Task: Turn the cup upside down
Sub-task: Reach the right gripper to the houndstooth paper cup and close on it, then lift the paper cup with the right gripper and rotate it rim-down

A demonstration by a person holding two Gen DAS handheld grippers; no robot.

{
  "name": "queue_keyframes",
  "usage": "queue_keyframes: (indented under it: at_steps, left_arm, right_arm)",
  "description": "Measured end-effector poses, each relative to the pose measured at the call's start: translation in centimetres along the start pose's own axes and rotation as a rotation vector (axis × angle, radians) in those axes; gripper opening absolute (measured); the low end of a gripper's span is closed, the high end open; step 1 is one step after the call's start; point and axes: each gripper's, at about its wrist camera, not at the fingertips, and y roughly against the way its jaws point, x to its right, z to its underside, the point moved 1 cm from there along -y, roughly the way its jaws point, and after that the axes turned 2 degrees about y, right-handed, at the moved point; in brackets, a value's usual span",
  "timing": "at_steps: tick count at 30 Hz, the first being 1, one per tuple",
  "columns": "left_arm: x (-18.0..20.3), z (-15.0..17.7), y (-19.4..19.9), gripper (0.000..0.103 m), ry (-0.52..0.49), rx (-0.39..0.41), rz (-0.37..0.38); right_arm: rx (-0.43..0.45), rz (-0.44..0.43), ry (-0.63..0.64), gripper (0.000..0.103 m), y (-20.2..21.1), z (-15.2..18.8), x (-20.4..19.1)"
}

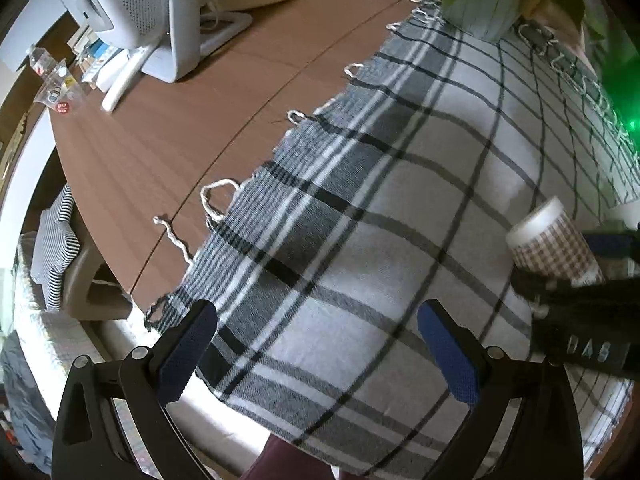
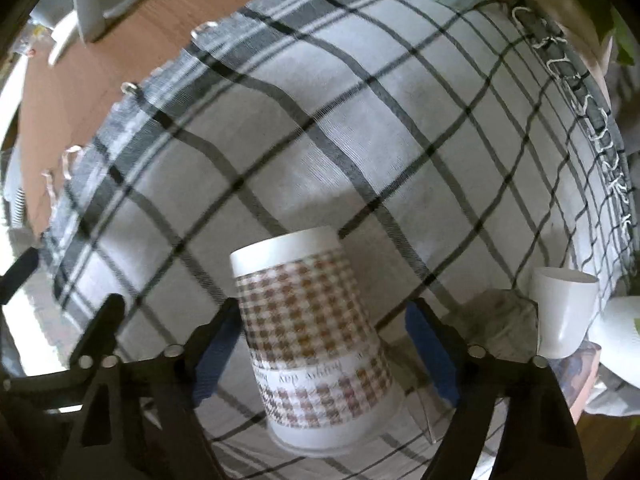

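Observation:
A paper cup (image 2: pixel 312 336) with a brown houndstooth print stands upside down on the plaid cloth (image 2: pixel 320 140), its wide rim down and its white base up. My right gripper (image 2: pixel 324 312) is open with its blue-padded fingers on either side of the cup, a gap showing on the right side. In the left wrist view the cup (image 1: pixel 556 240) and the right gripper's black body (image 1: pixel 580 300) sit at the right edge. My left gripper (image 1: pixel 316 328) is open and empty above the cloth (image 1: pixel 360 240), left of the cup.
A white cup (image 2: pixel 560 312) stands upright to the right, next to another white object (image 2: pixel 624 336). A flower pot (image 1: pixel 488 4) sits at the cloth's far end. A white fan (image 1: pixel 148 12) and small clutter (image 1: pixel 56 80) are on the brown table (image 1: pixel 140 152).

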Motion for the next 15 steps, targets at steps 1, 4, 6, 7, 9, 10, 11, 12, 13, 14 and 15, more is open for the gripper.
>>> queue_keyframes:
  at_steps: [1, 4, 6, 7, 9, 10, 11, 12, 13, 14, 15]
  left_arm:
    - [-0.1, -0.2, -0.1, 0.102, 0.003, 0.000, -0.004]
    - [-0.4, -0.7, -0.3, 0.102, 0.010, 0.005, -0.009]
    - [-0.6, -0.8, 0.0, 0.102, 0.006, 0.016, -0.021]
    - [-0.7, -0.8, 0.2, 0.102, 0.006, 0.023, -0.024]
    - [-1.0, -0.8, 0.9, 0.102, 0.007, 0.040, -0.026]
    - [-1.1, -0.7, 1.2, 0.102, 0.005, 0.050, -0.028]
    - [-1.1, -0.6, 1.8, 0.102, -0.001, 0.065, -0.031]
    - [-1.0, -0.5, 2.2, 0.102, -0.008, 0.074, -0.031]
    - [-1.0, -0.5, 2.6, 0.102, -0.013, 0.083, -0.030]
    - [-0.8, -0.4, 3.2, 0.102, -0.021, 0.098, -0.030]
    - [-0.6, 0.1, 3.9, 0.102, -0.027, 0.112, -0.028]
  right_arm:
    - [-0.010, 0.004, 0.009, 0.079, -0.3, -0.2, -0.1]
    - [-0.044, -0.004, 0.018, 0.068, -1.1, -0.5, -0.9]
    - [-0.047, -0.005, 0.015, 0.065, -1.3, -0.8, -1.2]
    - [-0.039, -0.006, 0.010, 0.065, -1.0, -1.0, -1.3]
    - [-0.024, -0.029, -0.004, 0.065, -0.5, -1.1, -1.4]
    - [-0.008, -0.039, -0.014, 0.065, 0.2, -1.1, -1.4]
    - [0.006, -0.048, -0.020, 0.065, 0.9, -1.0, -1.0]
    - [0.025, -0.058, -0.029, 0.065, 1.7, -0.9, -0.9]
    - [0.047, -0.064, -0.045, 0.065, 2.5, -0.8, -0.7]
    - [0.077, -0.070, -0.062, 0.065, 3.6, -0.5, -0.4]
    - [0.101, -0.078, -0.076, 0.065, 4.5, -0.2, -0.2]
